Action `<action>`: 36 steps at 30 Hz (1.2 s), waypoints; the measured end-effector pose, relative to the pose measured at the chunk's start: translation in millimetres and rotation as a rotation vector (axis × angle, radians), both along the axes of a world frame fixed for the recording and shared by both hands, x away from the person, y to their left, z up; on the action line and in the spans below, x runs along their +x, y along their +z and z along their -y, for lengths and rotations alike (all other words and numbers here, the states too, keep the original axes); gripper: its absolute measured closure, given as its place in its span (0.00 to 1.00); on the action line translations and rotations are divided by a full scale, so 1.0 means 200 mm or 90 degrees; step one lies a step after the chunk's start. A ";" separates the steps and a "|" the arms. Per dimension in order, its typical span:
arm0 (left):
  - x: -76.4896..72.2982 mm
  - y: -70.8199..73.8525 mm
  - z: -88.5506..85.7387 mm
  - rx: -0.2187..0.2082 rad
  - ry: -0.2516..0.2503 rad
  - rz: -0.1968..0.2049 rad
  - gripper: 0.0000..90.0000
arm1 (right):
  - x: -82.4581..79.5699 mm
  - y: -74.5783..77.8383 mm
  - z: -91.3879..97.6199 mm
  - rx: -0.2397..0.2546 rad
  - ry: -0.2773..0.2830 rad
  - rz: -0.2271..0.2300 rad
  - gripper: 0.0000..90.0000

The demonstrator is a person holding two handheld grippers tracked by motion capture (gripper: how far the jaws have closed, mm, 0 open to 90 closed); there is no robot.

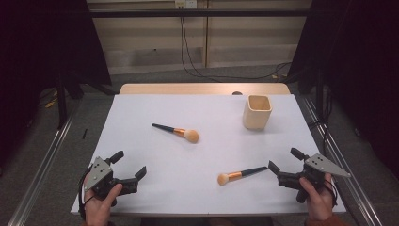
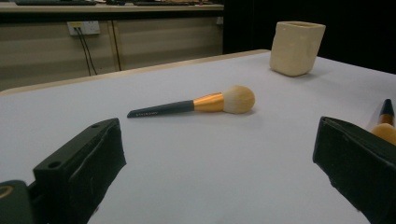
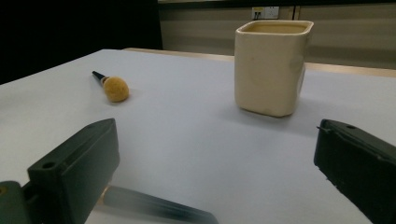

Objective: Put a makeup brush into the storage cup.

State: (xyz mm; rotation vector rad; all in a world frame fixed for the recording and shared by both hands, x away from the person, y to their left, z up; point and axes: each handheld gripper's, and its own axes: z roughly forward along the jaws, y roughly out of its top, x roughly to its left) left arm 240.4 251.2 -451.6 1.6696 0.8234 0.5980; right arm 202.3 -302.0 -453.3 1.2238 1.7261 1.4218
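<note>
Both claws sit low in the high view, spread wide and holding nothing: the left claw (image 1: 129,165) at lower left, the right claw (image 1: 283,163) at lower right. The thing to watch is the near brush (image 1: 241,175), lying flat on the white worktop (image 1: 155,197) at lower centre, its dark handle tip just beside the right claw's lower jaw and its long axis running almost level across the frame, fluffy head pointing left and a touch down. So the right hand (image 1: 319,197) is clearly the nearer one; by my reading a short reach leftward along that handle is all it needs. The far brush (image 1: 176,131) lies left of centre, handle to the upper left and head to the lower right, well apart from both claws, somewhat closer to the left one. The cream cup (image 1: 257,112) stands upright at upper right of the worktop. In the right gripper view the near brush's handle (image 3: 154,207) is just a blurred streak cut off at the bottom edge; in the left gripper view its head (image 2: 385,130) peeks out half-hidden behind the right-hand jaw.
</note>
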 end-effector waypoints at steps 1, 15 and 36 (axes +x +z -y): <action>0.01 0.00 0.01 0.004 -0.002 0.001 0.02 | 0.00 0.00 0.00 -0.002 0.002 0.002 0.00; 0.09 0.05 0.06 0.002 -0.023 -0.002 0.03 | 0.00 0.00 0.00 -0.003 0.002 0.000 0.00; 0.26 0.14 0.18 0.011 -0.049 0.017 0.02 | 0.01 0.00 -0.01 -0.005 0.010 -0.003 0.00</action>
